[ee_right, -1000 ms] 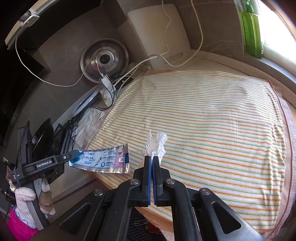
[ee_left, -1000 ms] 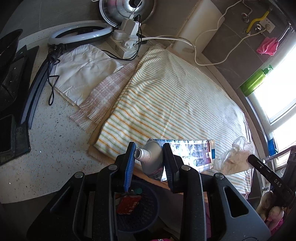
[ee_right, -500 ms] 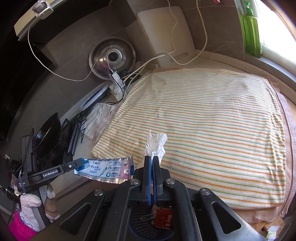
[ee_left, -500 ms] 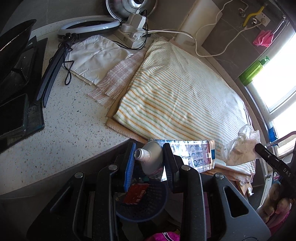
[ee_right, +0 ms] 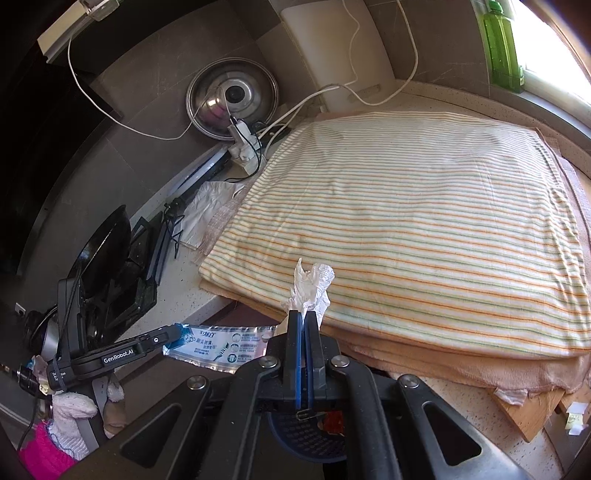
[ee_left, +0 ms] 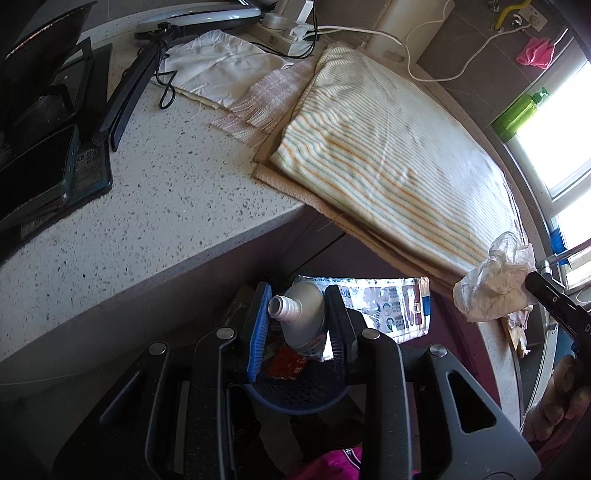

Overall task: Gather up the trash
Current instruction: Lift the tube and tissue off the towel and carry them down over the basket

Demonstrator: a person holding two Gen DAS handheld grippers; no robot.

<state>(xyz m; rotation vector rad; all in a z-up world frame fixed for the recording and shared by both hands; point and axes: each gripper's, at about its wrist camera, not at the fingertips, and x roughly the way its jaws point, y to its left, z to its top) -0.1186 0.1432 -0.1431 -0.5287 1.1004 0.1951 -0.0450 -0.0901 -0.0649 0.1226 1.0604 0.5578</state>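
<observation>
My left gripper [ee_left: 297, 295] is shut on the neck end of a silver toothpaste tube [ee_left: 384, 306], whose flat printed body sticks out to the right. It hangs off the counter edge, above a dark blue mesh basket [ee_left: 295, 397] that holds a red wrapper [ee_left: 286, 363]. My right gripper [ee_right: 303, 317] is shut on a crumpled white wrapper [ee_right: 312, 286] that stands up from its tips. The right wrist view shows the same basket [ee_right: 306, 439] below the fingers, the tube [ee_right: 221, 343] at lower left, and the left gripper [ee_right: 162, 338] holding it.
A striped cloth [ee_right: 406, 221] on a beige towel covers the counter. The speckled countertop [ee_left: 147, 206] carries a white cloth [ee_left: 218, 74], a power strip [ee_left: 288, 31], dark trays [ee_left: 44, 155] and cables. A green bottle [ee_right: 502, 48] stands by the window. A pan lid [ee_right: 232, 99] leans on the wall.
Both grippers pulled back from over the striped cloth to beyond the counter's front edge, still carrying tube and wrapper. The blue basket now sits directly under them.
</observation>
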